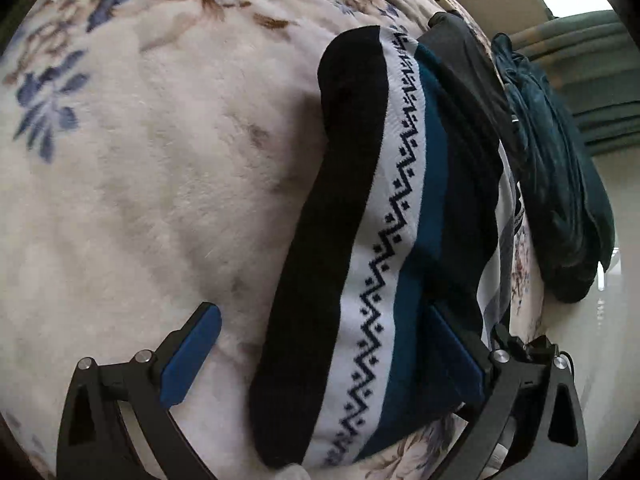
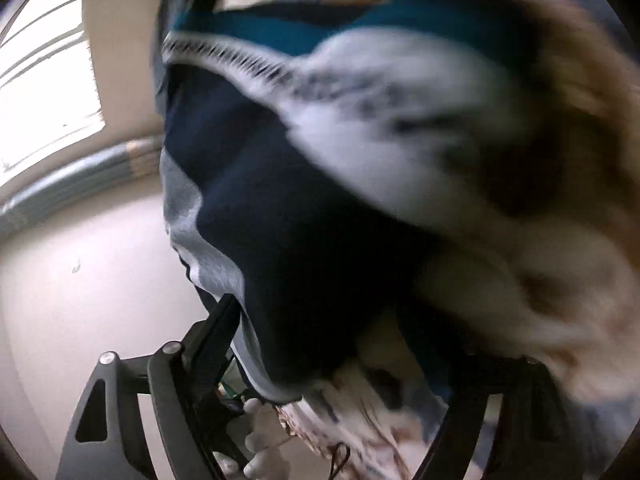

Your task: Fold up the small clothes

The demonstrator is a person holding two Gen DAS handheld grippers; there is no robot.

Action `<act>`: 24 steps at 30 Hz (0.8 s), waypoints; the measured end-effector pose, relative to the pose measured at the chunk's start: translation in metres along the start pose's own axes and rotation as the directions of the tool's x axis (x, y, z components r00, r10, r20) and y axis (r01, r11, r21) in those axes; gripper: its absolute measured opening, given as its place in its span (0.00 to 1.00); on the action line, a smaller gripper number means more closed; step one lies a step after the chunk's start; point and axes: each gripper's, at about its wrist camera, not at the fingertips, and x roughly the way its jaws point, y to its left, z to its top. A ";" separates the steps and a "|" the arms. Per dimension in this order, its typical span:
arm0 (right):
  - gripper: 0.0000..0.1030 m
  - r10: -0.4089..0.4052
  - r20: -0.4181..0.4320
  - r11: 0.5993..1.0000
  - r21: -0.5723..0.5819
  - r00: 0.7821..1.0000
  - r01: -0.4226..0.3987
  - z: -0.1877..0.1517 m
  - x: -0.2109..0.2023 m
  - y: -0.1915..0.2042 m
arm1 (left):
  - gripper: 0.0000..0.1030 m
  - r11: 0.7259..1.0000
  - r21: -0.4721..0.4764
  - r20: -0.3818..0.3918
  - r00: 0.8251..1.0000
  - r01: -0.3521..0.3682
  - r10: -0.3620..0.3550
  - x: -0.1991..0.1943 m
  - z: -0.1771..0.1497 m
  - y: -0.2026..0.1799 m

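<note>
We are seeing a garment [image 1: 380,240] showing black, white and teal bands with a navy zigzag, lying on a cream blanket [image 1: 140,180] bearing blue-and-brown flowers.

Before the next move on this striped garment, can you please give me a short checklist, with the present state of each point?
1. Left gripper open: ok, its jaws stand wide apart.
2. Striped garment lies on the floral blanket: ok.
3. Garment lies between the left fingers: ok, but a grip is not shown.
4. Right gripper open: ok.
5. Right view sharp enough to aim: not ok, blurred.
6. Dark green cloth pile apart from the garment: cannot tell.
</note>
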 end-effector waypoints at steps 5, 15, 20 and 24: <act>0.84 0.115 0.009 0.993 0.015 0.993 -0.116 0.005 0.017 0.013 | 1.00 0.999 0.004 -0.006 0.999 0.050 -0.050 0.006 0.009 -0.004; 0.32 0.084 0.113 0.996 0.009 0.990 -0.086 0.005 0.032 0.036 | 0.34 0.987 0.110 0.051 0.991 0.116 -0.122 0.010 0.027 -0.032; 0.27 0.063 0.167 0.996 -0.065 0.984 -0.053 -0.002 0.015 0.076 | 0.28 0.976 0.163 0.086 0.983 0.144 -0.160 -0.022 0.031 -0.047; 0.26 0.090 0.201 0.991 -0.118 0.976 -0.067 -0.002 -0.005 0.117 | 0.27 0.959 0.217 0.108 0.971 0.184 -0.211 -0.050 0.053 -0.074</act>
